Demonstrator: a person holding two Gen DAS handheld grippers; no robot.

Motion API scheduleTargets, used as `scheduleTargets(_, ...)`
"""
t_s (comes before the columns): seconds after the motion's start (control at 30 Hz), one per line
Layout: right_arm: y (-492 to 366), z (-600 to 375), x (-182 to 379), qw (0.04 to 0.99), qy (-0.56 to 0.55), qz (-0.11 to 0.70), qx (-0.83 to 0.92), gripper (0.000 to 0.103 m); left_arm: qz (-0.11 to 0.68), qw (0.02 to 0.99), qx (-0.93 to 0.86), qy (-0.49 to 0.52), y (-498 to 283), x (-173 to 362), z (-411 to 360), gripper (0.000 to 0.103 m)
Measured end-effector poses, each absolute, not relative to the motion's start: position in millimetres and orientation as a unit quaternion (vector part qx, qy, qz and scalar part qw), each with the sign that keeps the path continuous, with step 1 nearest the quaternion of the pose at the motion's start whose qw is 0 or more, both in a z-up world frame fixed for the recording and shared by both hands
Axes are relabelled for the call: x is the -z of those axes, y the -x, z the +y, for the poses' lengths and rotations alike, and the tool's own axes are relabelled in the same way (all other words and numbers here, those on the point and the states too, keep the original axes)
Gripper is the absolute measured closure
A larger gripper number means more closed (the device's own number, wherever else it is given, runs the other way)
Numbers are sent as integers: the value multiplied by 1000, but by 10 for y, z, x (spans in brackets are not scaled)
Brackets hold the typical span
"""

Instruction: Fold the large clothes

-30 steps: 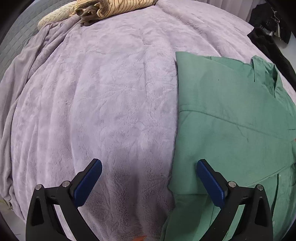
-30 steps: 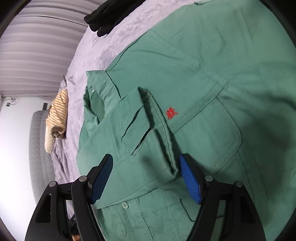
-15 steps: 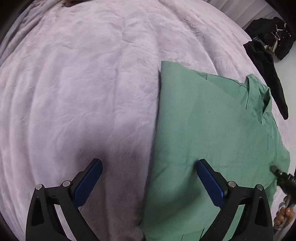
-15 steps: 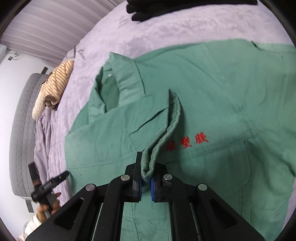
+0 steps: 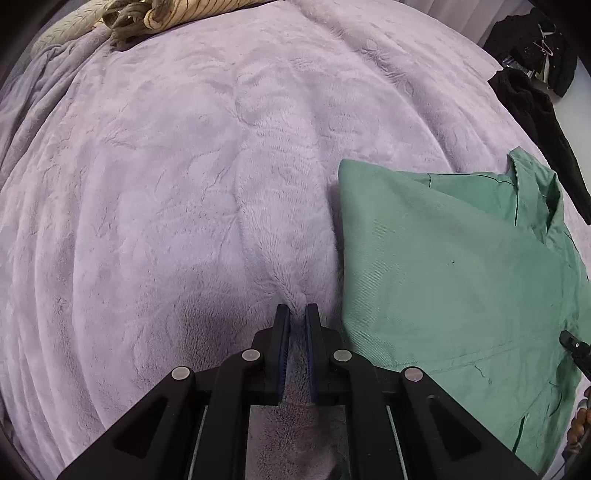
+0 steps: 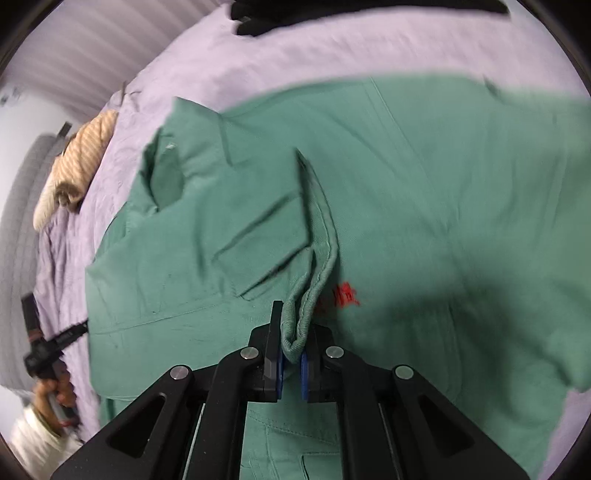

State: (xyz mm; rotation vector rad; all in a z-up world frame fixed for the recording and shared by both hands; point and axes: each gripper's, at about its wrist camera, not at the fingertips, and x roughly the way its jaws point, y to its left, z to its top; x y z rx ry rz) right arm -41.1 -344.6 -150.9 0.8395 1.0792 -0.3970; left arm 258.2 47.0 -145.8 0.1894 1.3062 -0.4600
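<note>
Bed blanket (image 5: 184,184), soft and purple, covers everything. Green shirt (image 6: 424,177) lies flat on it, collar toward the striped cloth (image 6: 81,155). Right claw (image 6: 291,350) is pinched tight on the shirt's cuff (image 6: 314,280). Left claw (image 5: 297,332) is squeezed on a bump of blanket, just beside the shirt's edge.

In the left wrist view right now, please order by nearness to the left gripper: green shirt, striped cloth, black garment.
From the left gripper:
1. Green shirt, just to its right.
2. Black garment, far right, beyond the shirt.
3. Striped cloth, top left, at the far end.
</note>
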Motion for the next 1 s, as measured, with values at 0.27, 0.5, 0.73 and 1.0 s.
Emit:
scheduleTargets(0.27,506,-2950,1002,775,-382,472,173,58,575,788,195,-105,-2454,1065,762,86)
scheduleTargets(0.5,-239,-1824,1263,740,-457,492,-29,54,553,808,170,-108,-2214,916,1244,0)
scheduleTargets(0.73,-785,-910,1841,682,-508,521,-72,53,598,786,144,-64,-2008,1131,1789,0)
scheduleTargets(1.0,-1196,-257,1781,715,-462,515,-100,63,605,785,122,-53,-1998,1178,2132,0)
